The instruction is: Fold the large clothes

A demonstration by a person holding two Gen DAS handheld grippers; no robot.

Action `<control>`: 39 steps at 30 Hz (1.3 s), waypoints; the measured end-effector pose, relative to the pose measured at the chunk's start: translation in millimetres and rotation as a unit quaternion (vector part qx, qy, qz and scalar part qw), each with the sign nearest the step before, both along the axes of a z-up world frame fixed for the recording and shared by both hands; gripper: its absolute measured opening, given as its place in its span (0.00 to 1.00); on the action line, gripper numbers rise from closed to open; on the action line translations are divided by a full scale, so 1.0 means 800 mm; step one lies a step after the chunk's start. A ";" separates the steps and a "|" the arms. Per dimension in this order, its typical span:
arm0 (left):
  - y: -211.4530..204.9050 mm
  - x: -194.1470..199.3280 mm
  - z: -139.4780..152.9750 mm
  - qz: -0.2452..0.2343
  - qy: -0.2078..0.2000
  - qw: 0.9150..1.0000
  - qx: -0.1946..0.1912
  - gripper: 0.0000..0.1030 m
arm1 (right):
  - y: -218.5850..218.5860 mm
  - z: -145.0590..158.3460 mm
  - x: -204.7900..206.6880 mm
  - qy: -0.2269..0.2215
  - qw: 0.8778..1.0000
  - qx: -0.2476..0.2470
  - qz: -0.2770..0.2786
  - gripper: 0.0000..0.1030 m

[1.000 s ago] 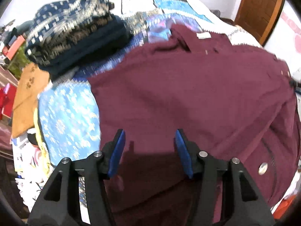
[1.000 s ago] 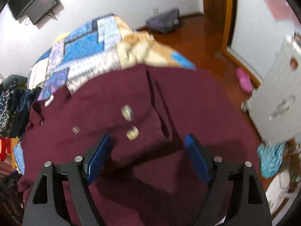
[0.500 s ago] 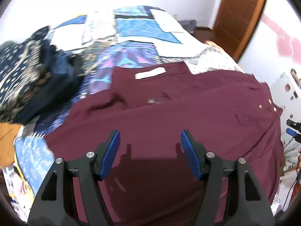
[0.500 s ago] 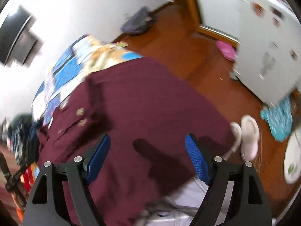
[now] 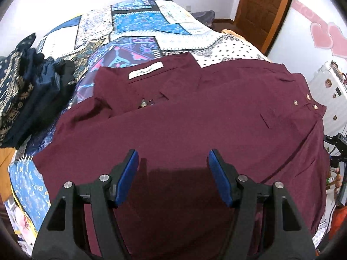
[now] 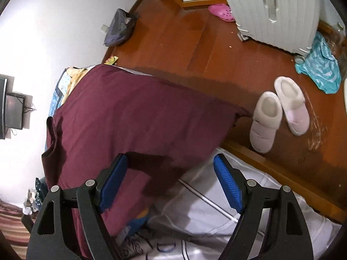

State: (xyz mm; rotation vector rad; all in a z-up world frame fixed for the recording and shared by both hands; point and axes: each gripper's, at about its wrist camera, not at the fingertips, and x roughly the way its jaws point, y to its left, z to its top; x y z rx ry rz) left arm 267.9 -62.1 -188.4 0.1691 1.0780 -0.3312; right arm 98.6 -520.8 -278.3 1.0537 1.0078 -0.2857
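A large maroon button shirt [image 5: 195,119] lies spread on the patchwork bedspread [image 5: 138,21], collar and white label [image 5: 145,70] toward the far side. My left gripper [image 5: 173,164] hovers open and empty over the shirt's near part. In the right wrist view the same shirt [image 6: 130,117] hangs over the bed's edge toward the floor. My right gripper [image 6: 170,169] is open and empty, above the shirt's lower corner and the white sheet [image 6: 216,212].
A pile of dark patterned clothes [image 5: 23,86] sits at the bed's left. A white suitcase [image 6: 277,10], two pale slippers [image 6: 279,112], a pink clog [image 6: 222,15], a teal cloth [image 6: 321,65] and a grey bag [image 6: 119,28] lie on the wooden floor. A wooden door [image 5: 264,6] stands at the back right.
Both grippers pulled back and turned. The left view now faces the collar end of the shirt. The right view swung from the buttons to the bed's edge and the floor.
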 end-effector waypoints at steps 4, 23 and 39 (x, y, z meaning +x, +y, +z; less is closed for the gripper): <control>0.020 -0.002 0.001 0.019 -0.001 1.000 -0.006 0.64 | 0.001 0.010 0.006 -0.028 0.999 -0.029 0.004 0.51; 0.033 -0.024 0.029 0.010 -0.065 0.998 -0.002 0.64 | 0.061 0.185 0.055 -0.163 0.967 -0.178 0.075 0.08; 0.054 -0.041 0.020 0.025 -0.053 0.998 -0.019 0.64 | 0.270 0.133 0.137 -0.146 0.909 -0.181 0.345 0.09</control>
